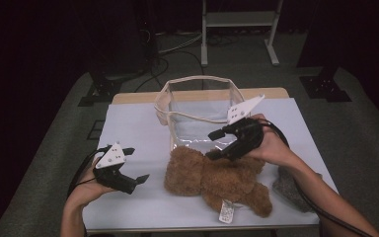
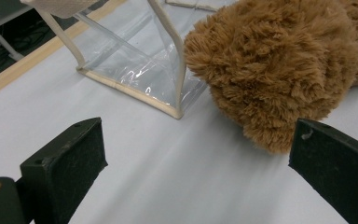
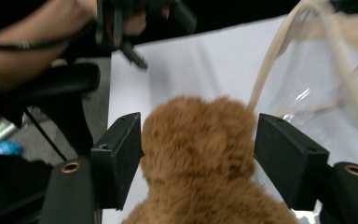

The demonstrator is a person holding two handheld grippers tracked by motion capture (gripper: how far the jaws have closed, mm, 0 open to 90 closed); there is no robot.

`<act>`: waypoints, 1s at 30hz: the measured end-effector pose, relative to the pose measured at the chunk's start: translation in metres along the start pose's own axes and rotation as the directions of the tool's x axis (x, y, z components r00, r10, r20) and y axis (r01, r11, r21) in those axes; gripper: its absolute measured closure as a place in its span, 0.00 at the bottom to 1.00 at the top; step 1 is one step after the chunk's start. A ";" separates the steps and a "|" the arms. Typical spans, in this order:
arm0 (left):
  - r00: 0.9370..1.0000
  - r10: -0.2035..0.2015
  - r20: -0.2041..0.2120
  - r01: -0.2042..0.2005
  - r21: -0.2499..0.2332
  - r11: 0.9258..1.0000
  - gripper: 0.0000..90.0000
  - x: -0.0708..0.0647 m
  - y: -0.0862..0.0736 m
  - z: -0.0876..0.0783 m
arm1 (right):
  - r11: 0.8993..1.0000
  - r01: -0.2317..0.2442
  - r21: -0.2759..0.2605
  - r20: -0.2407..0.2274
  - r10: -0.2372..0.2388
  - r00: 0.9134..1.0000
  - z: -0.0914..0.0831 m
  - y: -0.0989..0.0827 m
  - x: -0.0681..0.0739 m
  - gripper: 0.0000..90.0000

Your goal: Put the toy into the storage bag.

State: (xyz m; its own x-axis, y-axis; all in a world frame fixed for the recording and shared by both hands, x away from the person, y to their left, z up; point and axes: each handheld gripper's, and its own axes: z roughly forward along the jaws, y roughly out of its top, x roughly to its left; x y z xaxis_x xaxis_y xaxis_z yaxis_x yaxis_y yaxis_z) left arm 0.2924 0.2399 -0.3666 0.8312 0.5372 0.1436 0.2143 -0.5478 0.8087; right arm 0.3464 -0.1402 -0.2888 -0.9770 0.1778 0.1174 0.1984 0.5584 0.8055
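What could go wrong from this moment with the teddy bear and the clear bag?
1. The right gripper is open above the teddy bear; its fingers may catch only loose fur and slip.
2. The clear bag is soft and stands close behind the bear's head, so a push may tip or fold it.
3. The left gripper is open and away from the bag, so nothing steadies it.

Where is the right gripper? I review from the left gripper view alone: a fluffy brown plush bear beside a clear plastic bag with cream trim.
Observer: The right gripper is over the fluffy brown plush bear, with its open jaws either side of it.
Operator: Is the bag open?
Observer: Yes. The clear plastic bag stands upright behind the bear, top open.
Operator: Anything else there?
Observer: A grey lump lies by the right forearm.
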 end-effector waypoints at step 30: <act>1.000 -0.014 0.016 0.014 0.012 1.000 0.03 0.001 -0.004 0.006 | 0.980 0.019 0.196 0.074 -0.034 0.997 0.061 -0.071 0.006 0.17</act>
State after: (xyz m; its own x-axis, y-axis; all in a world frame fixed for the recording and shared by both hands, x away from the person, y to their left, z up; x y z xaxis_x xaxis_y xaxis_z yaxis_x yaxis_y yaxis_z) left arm 0.2951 0.2388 -0.3730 0.8359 0.5349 0.1230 0.2324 -0.5480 0.8036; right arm 0.3314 -0.1294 -0.3803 -0.9747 0.2185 0.0467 0.1915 0.7094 0.6783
